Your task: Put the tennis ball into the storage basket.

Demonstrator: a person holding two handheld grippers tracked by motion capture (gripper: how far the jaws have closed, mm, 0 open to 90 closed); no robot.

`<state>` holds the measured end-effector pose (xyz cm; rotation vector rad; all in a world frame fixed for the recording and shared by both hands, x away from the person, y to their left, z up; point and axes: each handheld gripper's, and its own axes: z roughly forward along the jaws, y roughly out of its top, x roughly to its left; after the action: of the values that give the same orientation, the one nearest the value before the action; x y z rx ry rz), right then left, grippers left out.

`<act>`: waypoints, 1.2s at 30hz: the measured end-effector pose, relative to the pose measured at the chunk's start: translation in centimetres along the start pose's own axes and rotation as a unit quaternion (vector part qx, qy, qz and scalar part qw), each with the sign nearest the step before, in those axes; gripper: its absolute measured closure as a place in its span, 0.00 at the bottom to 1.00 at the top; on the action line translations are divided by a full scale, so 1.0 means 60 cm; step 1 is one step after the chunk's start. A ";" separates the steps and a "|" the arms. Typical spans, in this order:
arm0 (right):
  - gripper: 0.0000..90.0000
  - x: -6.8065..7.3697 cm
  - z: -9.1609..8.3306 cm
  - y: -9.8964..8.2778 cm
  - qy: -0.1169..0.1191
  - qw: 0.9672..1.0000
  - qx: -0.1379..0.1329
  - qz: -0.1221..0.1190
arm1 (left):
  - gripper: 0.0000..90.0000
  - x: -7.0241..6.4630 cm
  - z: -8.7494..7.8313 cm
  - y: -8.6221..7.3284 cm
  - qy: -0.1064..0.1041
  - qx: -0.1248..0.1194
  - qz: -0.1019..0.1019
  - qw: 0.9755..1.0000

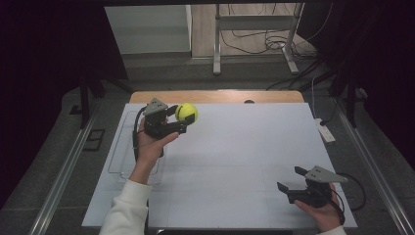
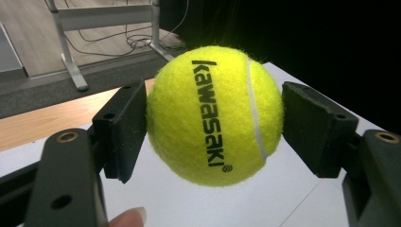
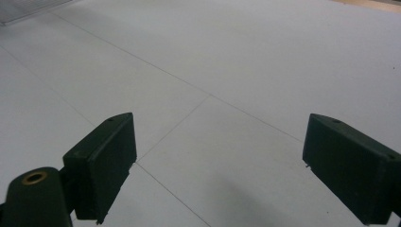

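A yellow tennis ball with "kawasaki" printed in black is held above the white table sheet at the back left. My left gripper is shut on the tennis ball, with one black pad on each side of it. A fingertip of the hand shows at the bottom of the left gripper view. My right gripper rests low at the front right of the sheet, open, with its jaws pointing left. Between its jaws there is bare white sheet and nothing else.
A clear plastic tray lies on the sheet's left edge, under the left forearm. A strip of wooden tabletop shows at the back. A white power strip lies off the right edge. Metal frame legs and cables stand beyond the table.
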<state>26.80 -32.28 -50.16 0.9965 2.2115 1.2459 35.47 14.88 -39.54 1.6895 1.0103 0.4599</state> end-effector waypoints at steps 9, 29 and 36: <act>0.12 0.000 0.000 0.000 0.000 1.000 -0.001 0.000 | 0.30 0.011 -0.006 0.001 0.008 -0.006 -0.007 1.000; 0.12 0.000 0.000 0.000 0.002 1.000 -0.001 0.001 | 0.31 0.035 -0.022 0.003 0.031 -0.019 -0.018 0.999; 0.12 0.000 0.000 0.000 0.001 1.000 -0.001 0.001 | 0.31 0.046 -0.028 0.002 0.042 -0.021 -0.021 0.999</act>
<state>26.80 -32.27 -50.18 0.9974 2.2119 1.2504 35.85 18.05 -39.32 1.6197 1.0862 0.5252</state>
